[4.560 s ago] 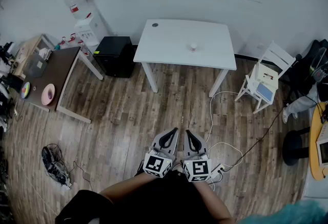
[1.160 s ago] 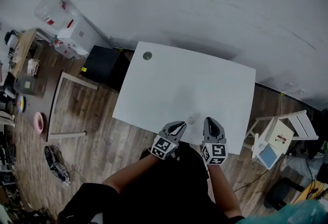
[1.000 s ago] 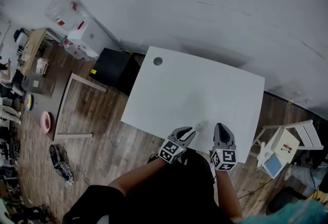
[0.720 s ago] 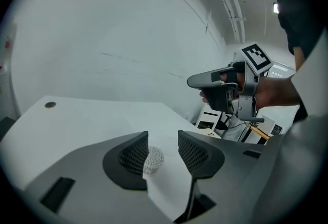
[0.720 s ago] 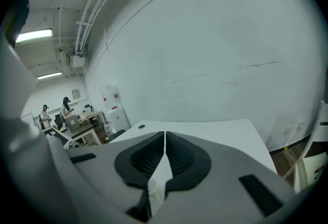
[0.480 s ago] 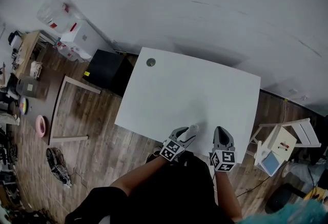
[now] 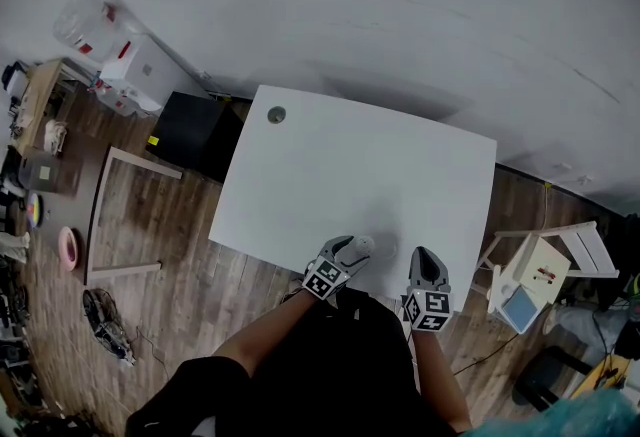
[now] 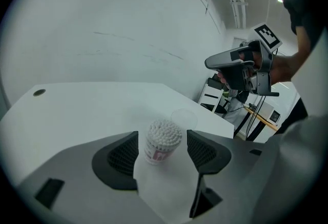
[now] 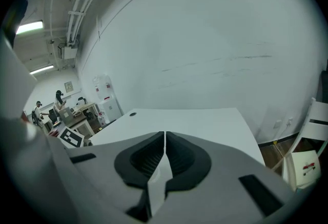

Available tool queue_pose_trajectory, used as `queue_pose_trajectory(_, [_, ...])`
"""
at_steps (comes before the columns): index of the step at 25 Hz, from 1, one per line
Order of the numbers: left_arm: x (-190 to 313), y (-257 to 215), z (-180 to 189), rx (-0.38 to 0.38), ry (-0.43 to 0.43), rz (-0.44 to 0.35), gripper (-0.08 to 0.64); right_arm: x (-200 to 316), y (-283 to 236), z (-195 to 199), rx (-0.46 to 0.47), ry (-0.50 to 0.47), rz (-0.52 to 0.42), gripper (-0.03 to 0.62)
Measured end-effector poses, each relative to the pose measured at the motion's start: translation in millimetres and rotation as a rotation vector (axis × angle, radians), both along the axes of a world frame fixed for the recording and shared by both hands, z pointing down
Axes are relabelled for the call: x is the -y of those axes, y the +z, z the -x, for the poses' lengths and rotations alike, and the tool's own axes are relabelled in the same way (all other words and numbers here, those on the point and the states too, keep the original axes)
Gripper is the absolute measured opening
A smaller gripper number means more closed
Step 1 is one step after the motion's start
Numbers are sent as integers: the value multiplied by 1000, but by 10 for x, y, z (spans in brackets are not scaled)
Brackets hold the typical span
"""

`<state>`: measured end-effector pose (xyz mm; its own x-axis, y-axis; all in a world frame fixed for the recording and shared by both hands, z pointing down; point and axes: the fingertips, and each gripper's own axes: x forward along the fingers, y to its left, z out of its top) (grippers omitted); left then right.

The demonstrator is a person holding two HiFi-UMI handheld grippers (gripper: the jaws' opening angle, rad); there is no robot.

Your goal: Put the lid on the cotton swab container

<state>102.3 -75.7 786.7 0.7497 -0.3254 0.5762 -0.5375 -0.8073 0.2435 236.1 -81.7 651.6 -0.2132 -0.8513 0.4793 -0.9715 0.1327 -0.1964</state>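
Note:
The cotton swab container (image 8: 163, 141), a small round tub packed with white swabs, stands upright near the front edge of the white table (image 7: 330, 175). My left gripper (image 8: 162, 136) has one jaw on each side of it. The jaws are opening, and a gap shows between each pad and the tub. The clear round lid (image 8: 183, 115) lies flat on the table just beyond the tub. In the head view, my left gripper (image 7: 345, 250) meets the container (image 7: 362, 245). My right gripper (image 7: 425, 270) hovers to the right, shut and empty, as the right gripper view (image 9: 164, 136) also shows.
A round grommet hole (image 7: 276, 114) sits at the table's far left corner. A black cabinet (image 7: 190, 130) and a water dispenser (image 7: 120, 55) stand to the left, and a small white chair (image 7: 535, 275) to the right. The white wall runs behind the table.
The left gripper's jaws have spread apart and now flank the container. The right gripper has stayed shut near the table's front edge.

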Motion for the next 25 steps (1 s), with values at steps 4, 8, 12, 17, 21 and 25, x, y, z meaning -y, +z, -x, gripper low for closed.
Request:
queue_pose_trajectory(4, [-27, 154, -11, 36, 14, 14, 287, -4, 122, 12, 5, -12, 10, 34])
queue_pose_trajectory(8, [-56, 420, 26, 105, 15, 48, 287, -22, 355, 92, -3, -82, 45, 34])
queue_pose_trajectory(12, [-12, 411, -15, 94, 10, 22, 287, -77, 536, 107, 0, -124, 76, 34])
queue_pose_trajectory(17, [-30, 343, 9, 50, -12, 45, 285, -149, 781, 171, 23, -170, 104, 35])
queue_pose_trajectory(21, [26, 353, -54, 59, -13, 26, 268, -153, 932, 115, -20, -219, 138, 35])
queue_pose_trajectory(25, [13, 339, -73, 54, -15, 17, 261, -213, 1045, 182, -34, -284, 169, 35])
